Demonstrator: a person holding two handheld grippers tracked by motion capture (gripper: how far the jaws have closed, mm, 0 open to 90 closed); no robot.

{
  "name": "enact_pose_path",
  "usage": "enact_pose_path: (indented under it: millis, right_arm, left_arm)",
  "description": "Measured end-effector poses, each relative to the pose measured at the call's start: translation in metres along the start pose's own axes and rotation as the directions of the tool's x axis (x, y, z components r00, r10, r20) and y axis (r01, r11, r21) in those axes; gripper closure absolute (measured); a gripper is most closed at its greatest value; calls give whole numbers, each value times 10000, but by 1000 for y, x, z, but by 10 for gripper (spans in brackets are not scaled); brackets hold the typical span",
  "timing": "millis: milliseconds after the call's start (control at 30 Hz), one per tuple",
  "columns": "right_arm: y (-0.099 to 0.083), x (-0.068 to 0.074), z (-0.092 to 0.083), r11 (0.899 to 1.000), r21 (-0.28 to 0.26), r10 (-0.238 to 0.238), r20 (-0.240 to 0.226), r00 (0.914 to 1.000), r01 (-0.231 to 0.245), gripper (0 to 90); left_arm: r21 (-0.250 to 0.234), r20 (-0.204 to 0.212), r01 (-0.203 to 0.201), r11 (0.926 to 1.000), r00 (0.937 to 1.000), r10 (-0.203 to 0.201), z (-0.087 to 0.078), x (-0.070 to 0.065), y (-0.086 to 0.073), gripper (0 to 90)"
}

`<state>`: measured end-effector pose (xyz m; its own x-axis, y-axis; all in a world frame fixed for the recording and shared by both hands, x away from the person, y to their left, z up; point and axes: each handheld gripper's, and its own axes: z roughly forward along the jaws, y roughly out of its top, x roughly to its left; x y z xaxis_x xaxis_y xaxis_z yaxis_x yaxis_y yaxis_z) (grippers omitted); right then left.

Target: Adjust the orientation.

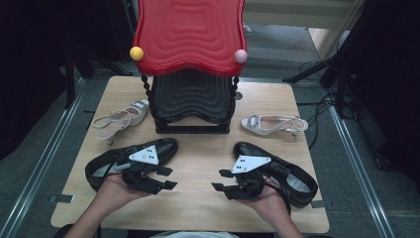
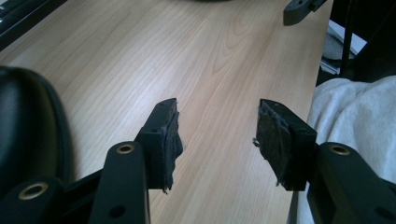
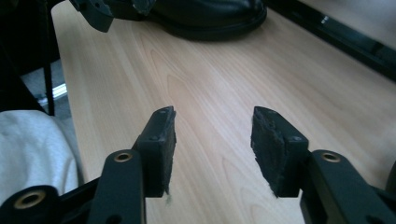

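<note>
The left gripper point(image 1: 168, 177) and right gripper point(image 1: 221, 179) hang over the table's point(image 1: 198, 208) near edge, jaws wide apart with nothing between them. Each black shoe point(image 1: 163, 146) point(image 1: 297, 181) lies just beside its own gripper, probably so each can grab one.

No legible text, label, brand, number or sign anywhere on shoes, rack, table or grippers.
</note>
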<state>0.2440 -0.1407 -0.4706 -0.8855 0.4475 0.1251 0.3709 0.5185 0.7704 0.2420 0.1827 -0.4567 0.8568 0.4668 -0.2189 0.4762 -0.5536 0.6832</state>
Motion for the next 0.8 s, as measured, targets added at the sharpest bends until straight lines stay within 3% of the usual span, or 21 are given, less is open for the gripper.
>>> enact_pose_path:
  millis: [33, 267, 367, 433, 600, 667, 800]
  right_arm:
    - [3, -1, 2, 9990, 265, 355, -157, 9992, -351, 478]
    - [6, -4, 5, 9983, 342, 476, 47, 9989, -477, 499]
    - [6, -5, 6, 9982, 370, 481, 7, 9988, -481, 489]
    - [6, -6, 7, 9985, 389, 382, 45, 9993, -384, 453]
    - [5, -6, 10, 9985, 458, 278, 134, 9995, -284, 457]
    - [5, -6, 10, 9986, 463, 269, 83, 9996, -273, 462]
    - [4, -5, 11, 9988, 490, 44, -9, 10000, -43, 465]
  left_arm:
    - [-27, -69, 140, 9999, 9999, -141, -4, 0, -1, 493]
    - [659, -421, 339, 9973, 9986, -311, -15, 3, -2, 478]
    - [508, -509, 426, 9978, 9979, -401, -24, 5, -2, 478]
    - [301, -485, 801, 9963, 9957, -786, -33, 11, -5, 463]
    - [600, -633, 823, 9948, 9949, -785, -43, 14, -10, 483]
    - [749, -932, 744, 9944, 9934, -673, -47, 16, -12, 491]
    - [692, -1178, 694, 9952, 9912, -609, -55, 21, -17, 491]
